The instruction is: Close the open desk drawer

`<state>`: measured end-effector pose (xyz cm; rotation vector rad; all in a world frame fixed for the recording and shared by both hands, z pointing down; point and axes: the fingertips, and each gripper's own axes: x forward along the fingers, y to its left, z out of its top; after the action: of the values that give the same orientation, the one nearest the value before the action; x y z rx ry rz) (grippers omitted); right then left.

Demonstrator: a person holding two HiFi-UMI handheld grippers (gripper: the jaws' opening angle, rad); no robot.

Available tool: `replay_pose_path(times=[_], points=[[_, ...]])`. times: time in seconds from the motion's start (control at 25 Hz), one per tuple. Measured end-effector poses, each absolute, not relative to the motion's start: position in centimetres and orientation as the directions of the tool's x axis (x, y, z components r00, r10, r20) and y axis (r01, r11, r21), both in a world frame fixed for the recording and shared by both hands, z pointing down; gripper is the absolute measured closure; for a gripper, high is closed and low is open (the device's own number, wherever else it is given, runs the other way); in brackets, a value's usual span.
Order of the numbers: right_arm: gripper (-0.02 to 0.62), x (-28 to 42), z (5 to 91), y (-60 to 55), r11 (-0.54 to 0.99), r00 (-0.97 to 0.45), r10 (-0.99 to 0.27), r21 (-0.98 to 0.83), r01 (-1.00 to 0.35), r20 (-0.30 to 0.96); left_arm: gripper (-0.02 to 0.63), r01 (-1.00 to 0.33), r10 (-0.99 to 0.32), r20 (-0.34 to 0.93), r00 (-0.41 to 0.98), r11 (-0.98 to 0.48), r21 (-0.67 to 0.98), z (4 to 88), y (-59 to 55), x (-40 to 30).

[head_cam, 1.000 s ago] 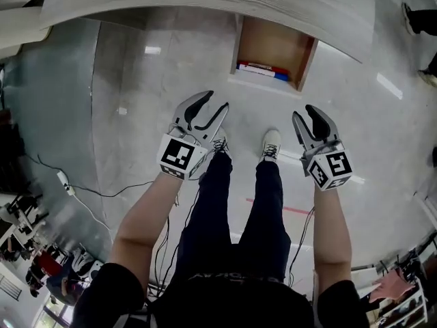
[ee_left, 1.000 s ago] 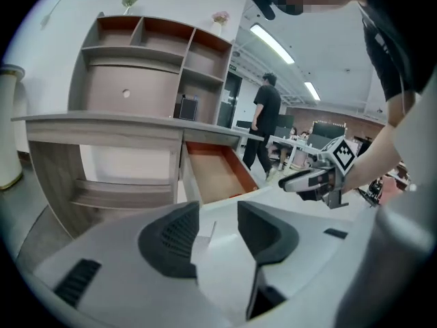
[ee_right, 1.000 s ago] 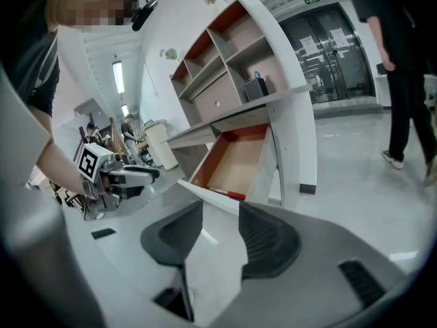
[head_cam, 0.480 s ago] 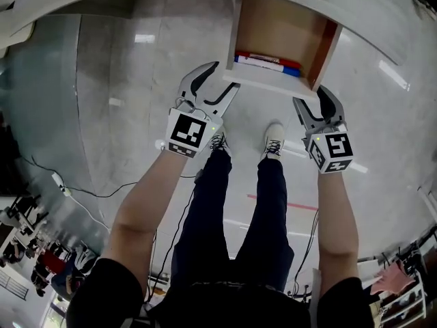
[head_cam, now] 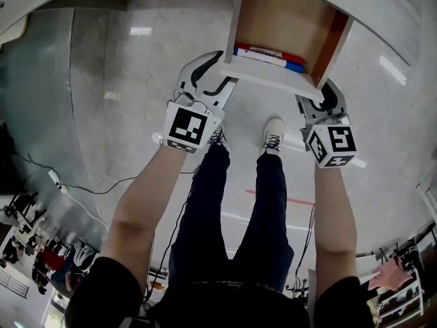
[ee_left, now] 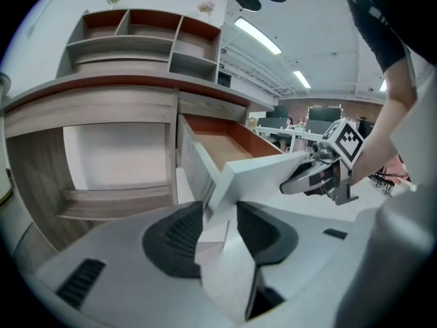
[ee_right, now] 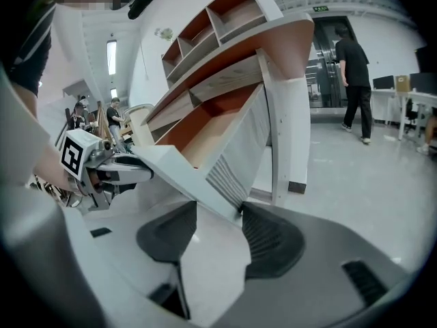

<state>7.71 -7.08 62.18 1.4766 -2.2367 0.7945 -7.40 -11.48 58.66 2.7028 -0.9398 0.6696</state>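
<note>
The open desk drawer (head_cam: 287,19) sticks out from the desk, wooden inside, with red and blue markers (head_cam: 270,55) lying behind its white front panel (head_cam: 273,70). My left gripper (head_cam: 222,70) grips the panel's left corner, which fills the gap between its pads (ee_left: 220,214). My right gripper (head_cam: 321,91) grips the right corner (ee_right: 218,214) the same way. Both pairs of jaws have just been closing with the panel between them. Each gripper shows across the panel in the other's view: the right gripper (ee_left: 321,176), the left gripper (ee_right: 109,169).
The desk (ee_left: 89,108) carries a shelf hutch (ee_left: 136,39); its leg (ee_right: 290,142) stands just right of the drawer. My shoes (head_cam: 273,135) are on the floor below the drawer. A cable (head_cam: 102,193) runs at the left. A person (ee_right: 355,67) walks in the background.
Both grippers went forward to the drawer front, opened wider, and now close over its two corners. The drawer looms larger in the head view.
</note>
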Motion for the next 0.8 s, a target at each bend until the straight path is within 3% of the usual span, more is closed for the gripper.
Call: replay_pose_path(times=[0.08,0.8], points=[[0.373,7.5,61.7,-6.8,0.291,-0.401,-0.727,-0.280,-0.915,0.557,0.463,-0.635,-0.548,0.466,0.694,-0.771,0.039,58.0,-11.1,-7.4],[0.428,7.8,56.9,-6.8,0.242,-0.371,-0.761,-0.298,-0.923,0.532,0.469,-0.684,-0.598,0.431,0.676,-0.726,0.066,53.9,-11.6,-7.7]])
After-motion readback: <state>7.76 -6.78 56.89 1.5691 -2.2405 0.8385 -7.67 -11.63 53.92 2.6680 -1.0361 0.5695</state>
